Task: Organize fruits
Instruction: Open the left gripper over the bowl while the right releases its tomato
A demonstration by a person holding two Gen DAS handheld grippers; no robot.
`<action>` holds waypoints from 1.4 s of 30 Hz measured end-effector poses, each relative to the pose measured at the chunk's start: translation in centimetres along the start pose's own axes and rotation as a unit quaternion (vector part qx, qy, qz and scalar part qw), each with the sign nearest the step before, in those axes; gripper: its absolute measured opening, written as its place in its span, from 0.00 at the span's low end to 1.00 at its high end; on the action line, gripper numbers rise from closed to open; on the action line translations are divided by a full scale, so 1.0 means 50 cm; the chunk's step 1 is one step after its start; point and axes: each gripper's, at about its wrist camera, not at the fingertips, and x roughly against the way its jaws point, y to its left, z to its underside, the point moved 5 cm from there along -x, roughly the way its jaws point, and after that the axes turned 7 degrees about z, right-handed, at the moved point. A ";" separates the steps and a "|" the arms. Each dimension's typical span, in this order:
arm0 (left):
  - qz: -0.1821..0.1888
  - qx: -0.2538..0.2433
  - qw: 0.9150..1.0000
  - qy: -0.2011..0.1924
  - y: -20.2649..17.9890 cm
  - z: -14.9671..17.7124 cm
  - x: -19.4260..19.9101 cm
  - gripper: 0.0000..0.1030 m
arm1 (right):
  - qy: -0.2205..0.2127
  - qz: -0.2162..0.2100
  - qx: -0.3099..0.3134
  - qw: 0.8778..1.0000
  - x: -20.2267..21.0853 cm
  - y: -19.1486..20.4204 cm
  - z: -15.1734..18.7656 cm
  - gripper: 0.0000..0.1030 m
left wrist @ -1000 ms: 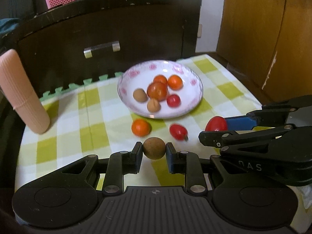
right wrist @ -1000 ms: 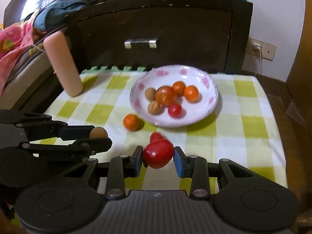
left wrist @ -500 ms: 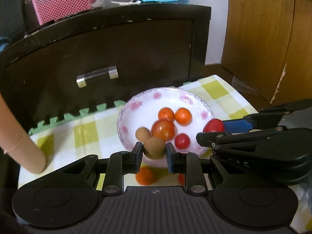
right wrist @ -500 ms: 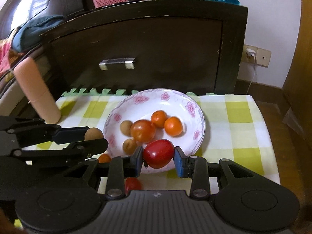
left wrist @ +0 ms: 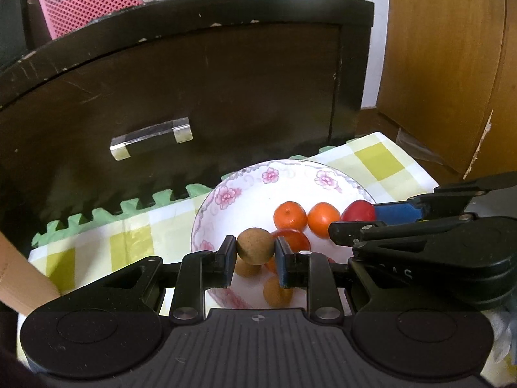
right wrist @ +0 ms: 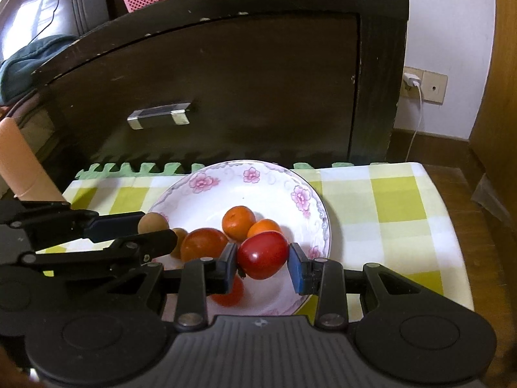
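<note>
Both grippers pinch round fruit: matte brown longan (left wrist: 255, 246), glossy tomato (right wrist: 262, 254).

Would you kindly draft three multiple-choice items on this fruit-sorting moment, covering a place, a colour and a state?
1. Where is the round brown fruit?
A. between the left gripper's fingers, over the white floral bowl
B. on the cloth
C. in the basket

2. What colour is the fruit in the right gripper?
A. green
B. red
C. yellow

3. How is the right gripper?
A. open
B. shut on nothing
C. shut on the glossy red tomato

Key: A, the pads pinch it above the bowl; B, its skin is red; C, both pads press its sides.
</note>
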 end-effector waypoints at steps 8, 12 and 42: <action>-0.006 -0.014 1.000 -0.007 0.001 -0.002 -0.029 0.31 | 0.001 -0.005 -0.012 1.000 -0.033 -0.014 -0.001 0.33; -0.007 -0.006 1.000 -0.010 0.010 -0.011 -0.036 0.31 | -0.006 -0.009 -0.017 1.000 -0.035 -0.018 -0.006 0.33; -0.025 0.021 0.999 0.010 0.049 -0.021 -0.060 0.50 | -0.010 0.001 0.002 1.000 -0.047 -0.002 0.001 0.36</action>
